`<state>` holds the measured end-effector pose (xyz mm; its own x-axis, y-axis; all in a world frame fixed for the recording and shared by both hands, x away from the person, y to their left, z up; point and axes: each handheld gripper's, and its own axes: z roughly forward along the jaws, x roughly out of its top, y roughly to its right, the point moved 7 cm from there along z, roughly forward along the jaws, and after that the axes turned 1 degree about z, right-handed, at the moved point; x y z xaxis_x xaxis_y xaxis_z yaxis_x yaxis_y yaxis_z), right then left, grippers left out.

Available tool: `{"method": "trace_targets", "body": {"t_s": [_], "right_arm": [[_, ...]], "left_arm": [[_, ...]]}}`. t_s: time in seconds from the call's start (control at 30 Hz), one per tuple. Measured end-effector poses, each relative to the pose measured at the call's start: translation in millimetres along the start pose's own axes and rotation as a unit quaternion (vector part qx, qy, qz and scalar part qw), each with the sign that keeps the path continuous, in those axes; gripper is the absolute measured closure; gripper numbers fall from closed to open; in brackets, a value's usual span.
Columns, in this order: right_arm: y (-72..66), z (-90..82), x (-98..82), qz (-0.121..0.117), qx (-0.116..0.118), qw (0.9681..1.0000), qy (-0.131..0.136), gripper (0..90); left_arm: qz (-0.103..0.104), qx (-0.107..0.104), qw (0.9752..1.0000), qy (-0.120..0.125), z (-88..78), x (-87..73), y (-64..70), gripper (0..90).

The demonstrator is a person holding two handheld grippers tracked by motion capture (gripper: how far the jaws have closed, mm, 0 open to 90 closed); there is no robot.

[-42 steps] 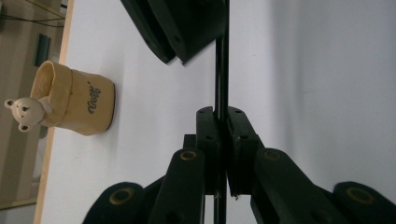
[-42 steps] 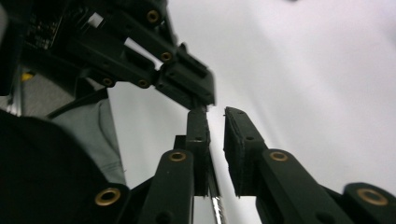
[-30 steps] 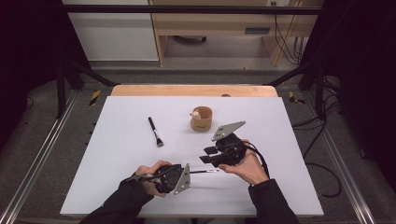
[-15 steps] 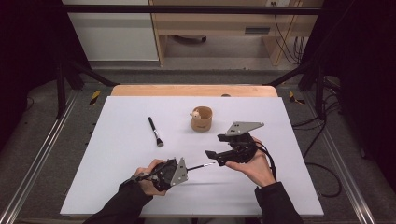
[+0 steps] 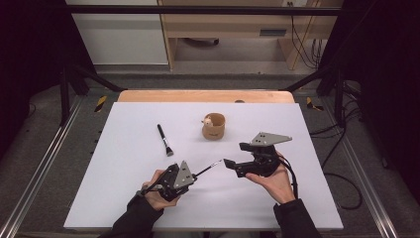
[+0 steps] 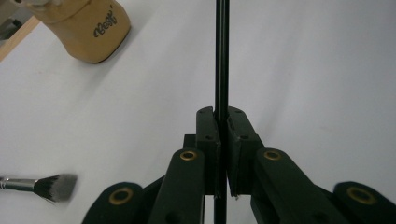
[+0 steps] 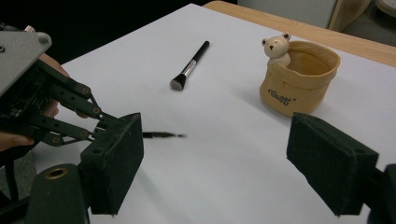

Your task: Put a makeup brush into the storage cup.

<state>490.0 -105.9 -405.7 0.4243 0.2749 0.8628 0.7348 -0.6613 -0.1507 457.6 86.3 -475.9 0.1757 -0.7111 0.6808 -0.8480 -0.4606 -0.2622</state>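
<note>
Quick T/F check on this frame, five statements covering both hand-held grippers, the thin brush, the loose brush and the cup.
1. The left hand-held gripper is shut on the thin brush. True.
2. The right hand-held gripper clamps the thin brush. False: its jaws stand wide apart, having just been opening, with nothing between them.
3. The makeup brush stands in the cup. False: it lies flat on the white table, apart from the cup.
4. The tan cup has a small bear figure on its rim. True.
5. The cup lies tipped over. False: it stands upright.
</note>
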Motion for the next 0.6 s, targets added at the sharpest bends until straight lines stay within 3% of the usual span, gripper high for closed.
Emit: {"method": "trace_targets", "body": {"t_s": [0.3,0.6], "right_arm": [[-2.0,0.4,-12.1,0.022,0.004,0.9996,0.015,16.4],[-5.7,5.5,-21.7,0.047,0.003,0.9982,0.036,12.5]], "left_arm": [[-0.060,0.008,0.9979,0.025,1.1,1.5,-2.1,84.6],[-0.089,0.016,0.9948,0.048,1.0,4.6,-0.1,84.6]]}}
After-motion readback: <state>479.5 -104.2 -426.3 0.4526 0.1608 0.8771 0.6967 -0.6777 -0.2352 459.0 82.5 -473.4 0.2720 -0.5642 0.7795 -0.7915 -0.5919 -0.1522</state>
